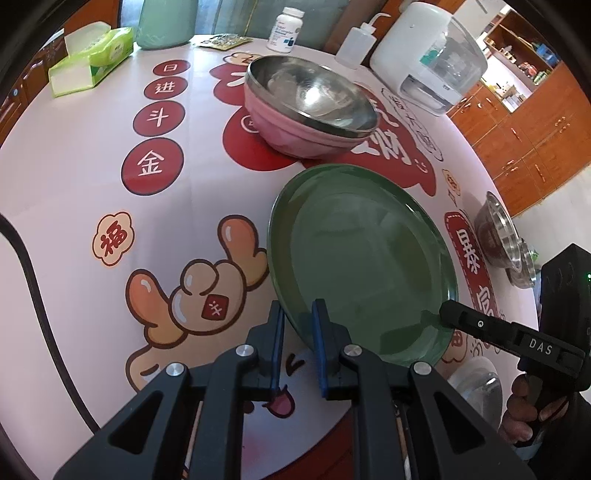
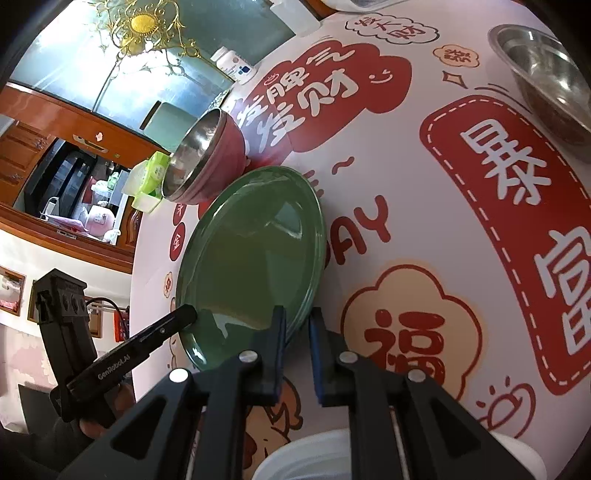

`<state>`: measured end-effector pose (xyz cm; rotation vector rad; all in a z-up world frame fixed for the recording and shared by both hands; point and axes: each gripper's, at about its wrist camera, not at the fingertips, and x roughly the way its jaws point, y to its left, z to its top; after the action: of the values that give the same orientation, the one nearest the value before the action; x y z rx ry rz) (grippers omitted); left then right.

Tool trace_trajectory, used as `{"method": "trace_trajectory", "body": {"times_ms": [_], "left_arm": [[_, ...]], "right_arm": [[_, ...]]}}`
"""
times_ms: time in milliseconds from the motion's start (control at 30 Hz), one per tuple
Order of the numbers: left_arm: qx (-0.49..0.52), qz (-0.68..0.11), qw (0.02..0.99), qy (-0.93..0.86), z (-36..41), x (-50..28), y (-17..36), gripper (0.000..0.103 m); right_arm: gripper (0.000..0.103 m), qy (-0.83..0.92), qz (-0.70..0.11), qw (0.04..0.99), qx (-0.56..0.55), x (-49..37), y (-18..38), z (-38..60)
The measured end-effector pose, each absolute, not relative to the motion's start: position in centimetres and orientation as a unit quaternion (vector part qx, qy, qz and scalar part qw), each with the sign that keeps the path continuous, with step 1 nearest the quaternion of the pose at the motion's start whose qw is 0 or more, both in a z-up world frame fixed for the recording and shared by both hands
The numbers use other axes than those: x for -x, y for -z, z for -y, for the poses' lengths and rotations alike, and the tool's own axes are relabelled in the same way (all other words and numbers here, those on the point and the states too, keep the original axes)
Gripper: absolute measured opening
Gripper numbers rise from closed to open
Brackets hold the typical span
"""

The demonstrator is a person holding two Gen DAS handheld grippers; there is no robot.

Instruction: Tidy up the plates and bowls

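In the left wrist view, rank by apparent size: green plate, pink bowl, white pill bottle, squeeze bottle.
1. green plate, nearest the camera
2. pink bowl
3. squeeze bottle and white pill bottle: too alike to rank.

The right tool (image 1: 448, 314) reads "DAS", the left tool (image 2: 188, 314) "GenRobot.AI", and the surface's printed cloth (image 1: 184, 206) shows "福" and "金" (red badges).
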<state>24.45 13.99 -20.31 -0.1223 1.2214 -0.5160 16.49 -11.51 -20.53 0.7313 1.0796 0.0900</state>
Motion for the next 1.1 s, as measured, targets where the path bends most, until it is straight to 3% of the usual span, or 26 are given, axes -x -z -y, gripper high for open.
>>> {"method": "trace_trajectory", "body": {"times_ms": [500, 1100], "left_arm": [[0.041, -0.531, 0.8, 0.277, -14.0, -20.5, 15.8, 0.013], [0.001, -0.51, 0.798, 0.322, -12.8, -12.2, 13.5, 0.013]], "right_arm": [[0.012, -0.039, -0.465, 0.822, -0.327, -12.1, 16.3, 11.5], [0.012, -0.009, -0.44, 0.837, -0.325, -2.2, 14.9, 11.3]]}}
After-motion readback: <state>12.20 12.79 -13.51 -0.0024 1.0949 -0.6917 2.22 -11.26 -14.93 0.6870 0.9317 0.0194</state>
